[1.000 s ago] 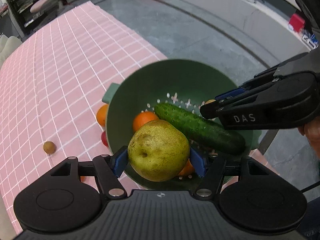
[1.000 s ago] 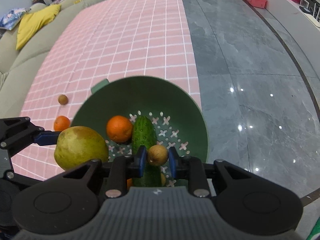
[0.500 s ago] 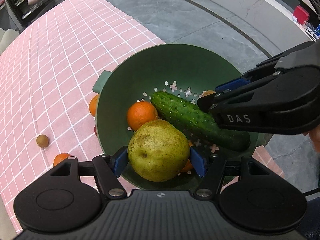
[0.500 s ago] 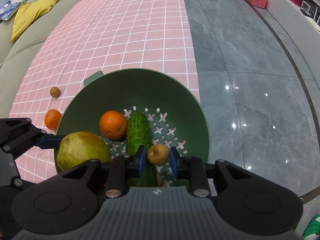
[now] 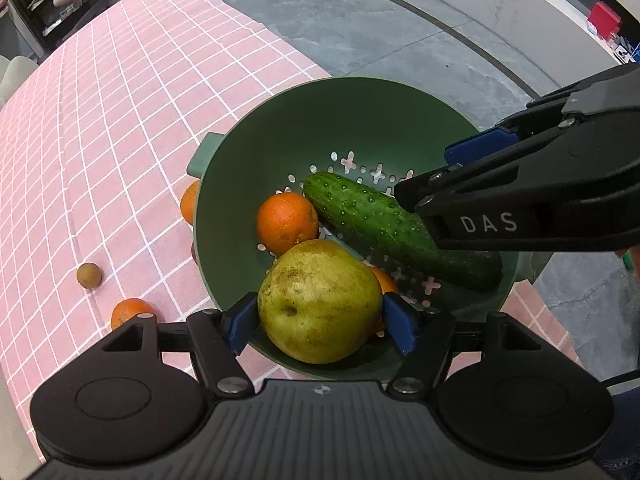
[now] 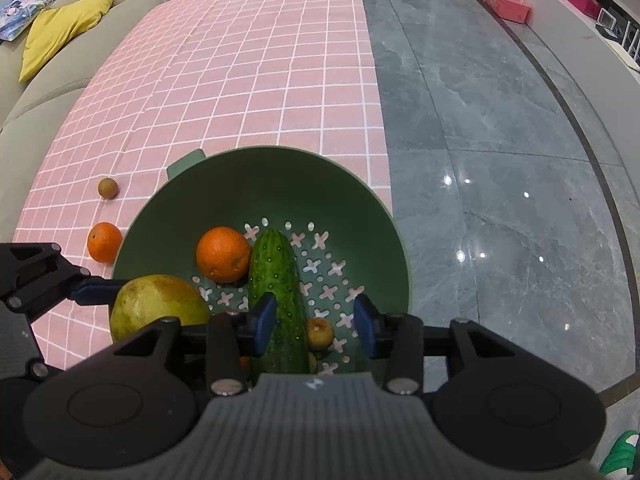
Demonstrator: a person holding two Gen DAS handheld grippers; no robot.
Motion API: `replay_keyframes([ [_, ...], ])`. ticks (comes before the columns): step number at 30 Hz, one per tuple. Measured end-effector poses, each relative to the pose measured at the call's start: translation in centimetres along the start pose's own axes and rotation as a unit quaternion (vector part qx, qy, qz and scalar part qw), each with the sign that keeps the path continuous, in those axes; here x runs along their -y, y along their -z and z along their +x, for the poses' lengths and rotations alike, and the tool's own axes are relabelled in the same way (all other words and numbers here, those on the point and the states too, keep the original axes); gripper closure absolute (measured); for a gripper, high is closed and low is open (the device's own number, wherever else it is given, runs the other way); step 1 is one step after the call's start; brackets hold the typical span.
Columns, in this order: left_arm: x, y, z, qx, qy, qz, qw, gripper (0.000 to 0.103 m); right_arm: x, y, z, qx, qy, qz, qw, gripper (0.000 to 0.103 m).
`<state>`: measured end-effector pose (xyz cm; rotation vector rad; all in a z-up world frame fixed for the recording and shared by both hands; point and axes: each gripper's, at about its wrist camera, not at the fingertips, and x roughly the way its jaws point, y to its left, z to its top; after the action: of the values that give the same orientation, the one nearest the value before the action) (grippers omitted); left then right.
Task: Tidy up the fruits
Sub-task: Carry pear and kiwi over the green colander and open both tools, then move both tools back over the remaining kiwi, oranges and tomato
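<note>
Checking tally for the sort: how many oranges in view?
4: bare orange in the colander, orange sliver under the pear, tucked orange against its outer wall, loose orange on the cloth. More may hide.

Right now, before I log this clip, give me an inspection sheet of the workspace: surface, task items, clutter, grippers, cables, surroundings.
Surface: pink checked tablecloth, a few creases.
Job's things: green perforated colander bowl at the cloth's edge holds an orange, a dark green bumpy cucumber and a small brown round fruit. A yellow-green speckled pear hangs over the bowl. Loose on the cloth: a second orange and another small brown fruit.
Clutter: nothing seen.
Grippers: left gripper shut on the pear; right gripper open, above the small brown round fruit.
Cables: a dark cable at the left view's right edge.
Surroundings: grey stone floor, beige sofa with yellow cushion, pink boxes.
</note>
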<state>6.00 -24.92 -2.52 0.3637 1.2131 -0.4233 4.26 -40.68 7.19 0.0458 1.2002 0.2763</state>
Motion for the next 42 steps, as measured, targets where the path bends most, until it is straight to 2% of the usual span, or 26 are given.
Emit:
replay_keyframes([
  [3,-0.3,-0.2,-0.9,0.025,0.004,-0.009,0.9996,0.007,0.0,-0.1,-0.2,0.003,-0.002,0.0,1.0,0.061],
  [12,-1.4,-0.2,-3.5,0.048,-0.001,-0.011,0.9988,0.007,-0.2,-0.2,-0.6,0.008,-0.001,0.0,1.0,0.061],
  [17,-3.8,0.8,-5.4,0.063,0.009,-0.048,0.9968,0.007,-1.1,-0.6,-1.8,0.022,-0.009,-0.006,1.0,0.06],
  [22,-6.7,2.3,-6.9,0.067,-0.012,-0.069,0.9953,0.007,-2.6,-0.3,-2.4,0.023,-0.023,-0.02,0.999,0.06],
  [26,-9.0,3.7,-6.9,0.04,-0.036,-0.083,0.9951,0.007,-4.4,0.3,-3.3,0.021,-0.036,-0.038,0.998,0.06],
  [32,-11.4,6.6,-6.5,-0.005,-0.056,-0.09,0.9944,0.007,-8.6,0.7,-4.4,0.011,-0.08,-0.072,0.994,0.057],
  [37,-13.3,8.3,-6.3,-0.025,-0.065,-0.094,0.9931,0.007,-12.2,0.9,-3.8,-0.019,-0.1,-0.108,0.989,0.05],
  [42,-14.8,9.2,-5.4,-0.049,-0.071,-0.078,0.9932,0.007,-14.9,0.8,-2.0,-0.066,-0.096,-0.157,0.981,0.049],
])
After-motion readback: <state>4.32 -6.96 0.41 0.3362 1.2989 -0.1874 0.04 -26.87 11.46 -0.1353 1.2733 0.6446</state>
